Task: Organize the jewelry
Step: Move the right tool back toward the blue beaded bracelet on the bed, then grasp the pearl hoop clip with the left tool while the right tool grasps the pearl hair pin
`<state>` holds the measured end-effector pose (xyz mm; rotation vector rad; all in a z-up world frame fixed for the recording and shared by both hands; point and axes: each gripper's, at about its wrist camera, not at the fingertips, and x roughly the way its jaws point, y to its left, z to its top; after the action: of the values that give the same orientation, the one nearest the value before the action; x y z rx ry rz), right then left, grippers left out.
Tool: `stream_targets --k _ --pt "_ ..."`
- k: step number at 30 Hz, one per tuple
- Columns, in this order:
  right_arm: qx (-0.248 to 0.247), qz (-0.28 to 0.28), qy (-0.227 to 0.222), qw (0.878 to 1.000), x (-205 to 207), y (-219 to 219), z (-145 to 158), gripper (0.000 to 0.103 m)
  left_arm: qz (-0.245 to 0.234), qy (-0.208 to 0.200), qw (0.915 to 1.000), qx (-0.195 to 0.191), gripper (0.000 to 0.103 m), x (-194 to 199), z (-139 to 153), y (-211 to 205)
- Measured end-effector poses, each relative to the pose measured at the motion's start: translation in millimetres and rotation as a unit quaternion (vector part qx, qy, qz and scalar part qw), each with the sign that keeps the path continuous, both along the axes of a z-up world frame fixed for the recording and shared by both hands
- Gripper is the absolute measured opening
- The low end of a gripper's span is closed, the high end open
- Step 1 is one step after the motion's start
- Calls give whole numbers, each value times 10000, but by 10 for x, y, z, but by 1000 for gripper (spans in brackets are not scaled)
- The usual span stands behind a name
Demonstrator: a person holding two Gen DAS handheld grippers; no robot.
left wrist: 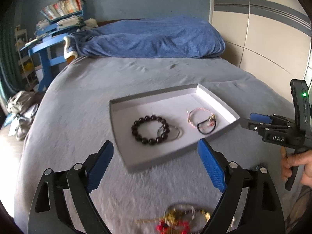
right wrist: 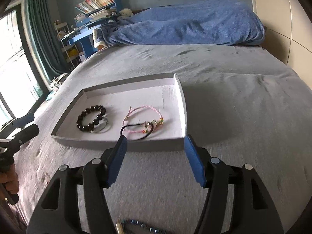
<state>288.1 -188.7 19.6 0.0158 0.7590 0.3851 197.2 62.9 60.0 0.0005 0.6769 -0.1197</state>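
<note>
A grey bedspread (right wrist: 224,81) covers the bed, with a rumpled blue blanket (right wrist: 187,27) at 12 o'clock, a cluttered blue desk (left wrist: 48,44) and teal curtain (right wrist: 41,29) at 10 o'clock beside a bright window (right wrist: 13,62). A shallow white tray (right wrist: 181,105) lies on the spread, holding a black bead bracelet (right wrist: 90,118) and, apart from it, a pink cord bracelet (right wrist: 143,117) over a black hair tie (right wrist: 136,131). The left gripper (left wrist: 156,152) and right gripper (right wrist: 155,144) are both spread wide, empty. Loose jewelry (left wrist: 175,220) (blurred) lies at 6 o'clock.
</note>
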Motion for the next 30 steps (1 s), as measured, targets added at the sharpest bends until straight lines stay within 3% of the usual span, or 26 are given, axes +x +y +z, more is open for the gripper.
stream_targets --k 4,9,19,30 --pt "-43 -6 -9 10000 -175 -57 23 61 77 26 9999 -116 88 -289 -34 42" --pt "-62 -10 -35 10000 -402 -145 46 63 -33 40 10000 10 88 -628 -114 -12" --pt "-184 -3 -46 9998 -731 -310 12 65 -100 114 9999 45 88 -977 -246 1" --pt "-271 27 13 9996 -945 -433 -96 65 -858 149 9962 -65 84 -1218 -350 -349"
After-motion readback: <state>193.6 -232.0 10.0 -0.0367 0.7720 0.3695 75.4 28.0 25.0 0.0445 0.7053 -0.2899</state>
